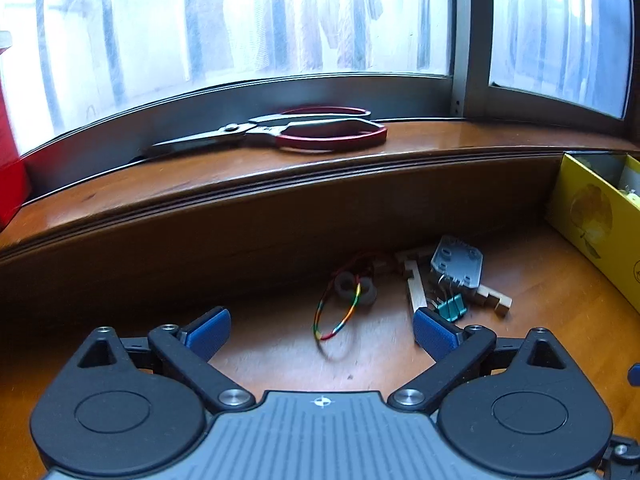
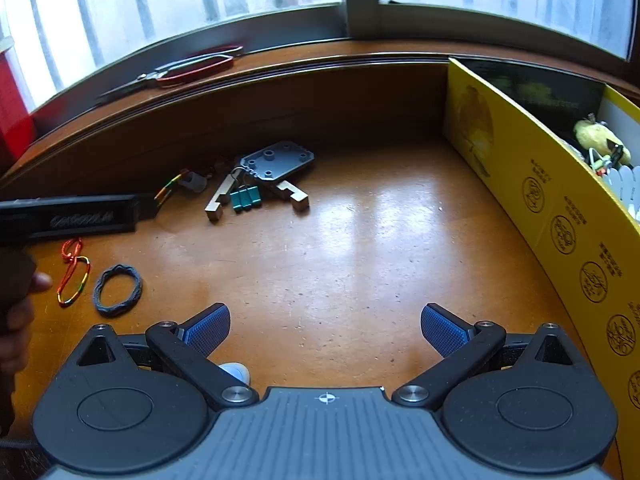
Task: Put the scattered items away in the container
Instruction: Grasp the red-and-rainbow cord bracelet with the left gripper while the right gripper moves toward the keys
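Observation:
My left gripper [image 1: 322, 334] is open low over the wooden table, and a multicoloured cord loop [image 1: 336, 316] lies between its blue pads [image 1: 208, 336]. Just beyond are grey rings [image 1: 356, 290], a grey plate [image 1: 458, 262], wooden puzzle pieces [image 1: 414, 288] and teal binder clips [image 1: 452, 308]. My right gripper [image 2: 326, 332] is open over bare table with nothing between its fingers. The yellow box [image 2: 560, 208] stands to its right and holds a yellow toy [image 2: 600, 136]. A black hair tie [image 2: 118, 290] and a red cord [image 2: 72, 276] lie at the left.
Red-handled scissors [image 1: 280, 132] rest on the raised window sill behind the table. The left tool's black body [image 2: 72, 216] and a person's hand [image 2: 16, 320] fill the left edge of the right wrist view. A pale round object [image 2: 236, 372] sits partly hidden under my right gripper.

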